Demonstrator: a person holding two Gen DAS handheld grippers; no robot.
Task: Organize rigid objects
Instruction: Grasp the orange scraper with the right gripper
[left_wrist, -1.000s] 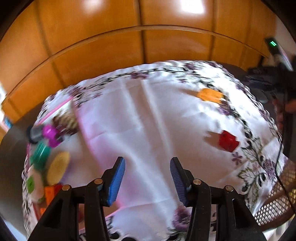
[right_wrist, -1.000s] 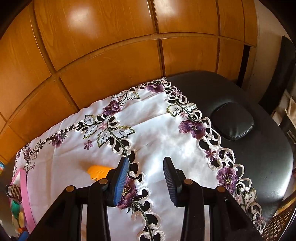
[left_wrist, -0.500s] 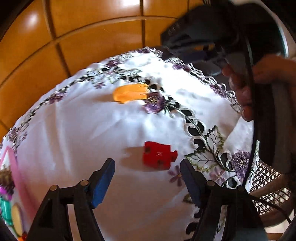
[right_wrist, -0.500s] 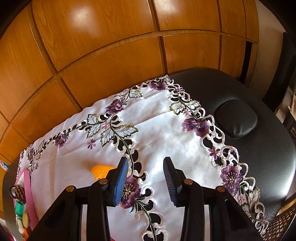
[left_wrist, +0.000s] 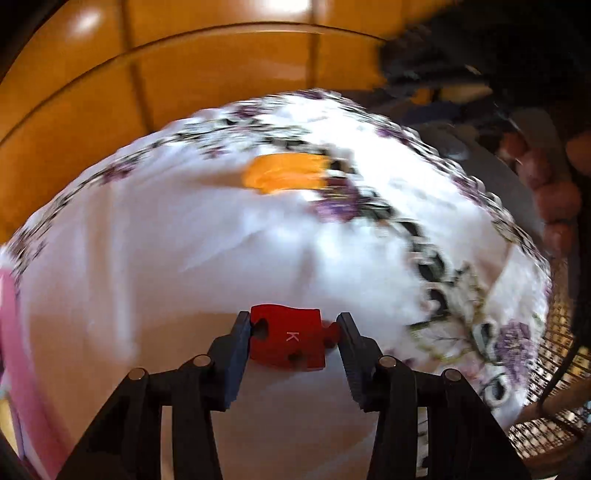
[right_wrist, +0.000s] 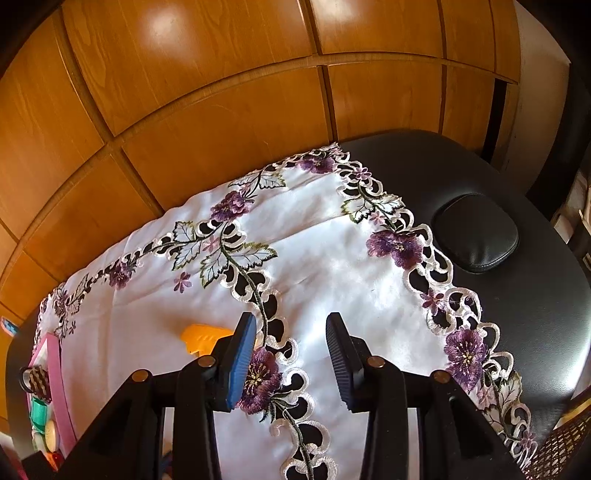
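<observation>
left gripper (left_wrist: 291, 334): has just been closing, and the red puzzle-shaped block (left_wrist: 287, 341) marked "K" is between the pads. Both pads look to be in contact with its sides, so I read it as grasped.
red block position: on the white embroidered cloth (left_wrist: 184, 266), near side, right at the fingertips.
right gripper (right_wrist: 291, 349): jaws parted, nothing between them, hovering over the cloth's purple flower border.
orange piece (right_wrist: 201, 338): loose on the cloth, just left of the right gripper's blue pad. It also shows in the left view (left_wrist: 286, 173), far side.
pink tray (right_wrist: 55, 384): left edge of the cloth, already holding several coloured toys. Likely the drop target.
step: secure the red block, then carry it to the tray.
grip advice: the right pad sits on the block's knob, so contact is narrow. Squeeze firmly before lifting.
lift advice: go straight up first, so the cloth doesn't drag or bunch.
risk: the block could pivot about the knob and slip.
view note: the left view is motion-blurred, so the exact seating is uncertain.
</observation>
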